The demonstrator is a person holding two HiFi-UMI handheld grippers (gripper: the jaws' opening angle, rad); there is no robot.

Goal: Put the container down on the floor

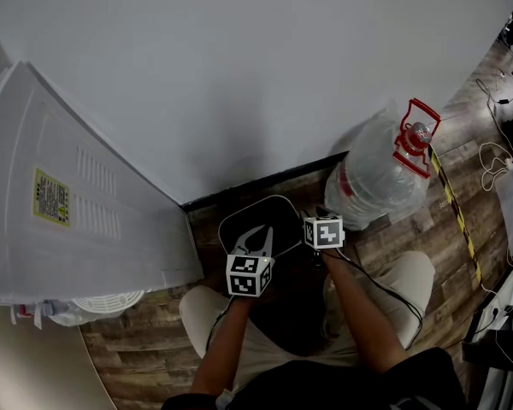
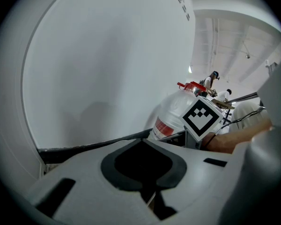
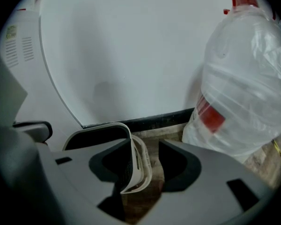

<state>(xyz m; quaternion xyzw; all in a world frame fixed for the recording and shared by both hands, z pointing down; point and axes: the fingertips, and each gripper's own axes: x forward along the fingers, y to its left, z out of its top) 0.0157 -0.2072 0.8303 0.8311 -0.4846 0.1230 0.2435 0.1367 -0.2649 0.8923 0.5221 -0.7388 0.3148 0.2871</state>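
Note:
The container [image 1: 278, 214] is a black tray with a white rim, lying on the wood floor against the dark baseboard. Its rim [image 3: 139, 165] stands between the jaws of my right gripper [image 3: 147, 161], close against the left pad, with a clear gap to the right pad. In the head view my right gripper [image 1: 321, 213] is at the container's right edge. My left gripper [image 1: 258, 232] hovers over the container's near side with its fingers drawn together; in its own view the left gripper [image 2: 145, 172] is shut with nothing seen between the pads.
A large clear water jug [image 1: 376, 173] with a red handle stands just right of the container, against the white wall. A white appliance [image 1: 60, 195] fills the left. Yellow-black tape [image 1: 453, 207] and cables run over the floor at right. The person's knees are behind the grippers.

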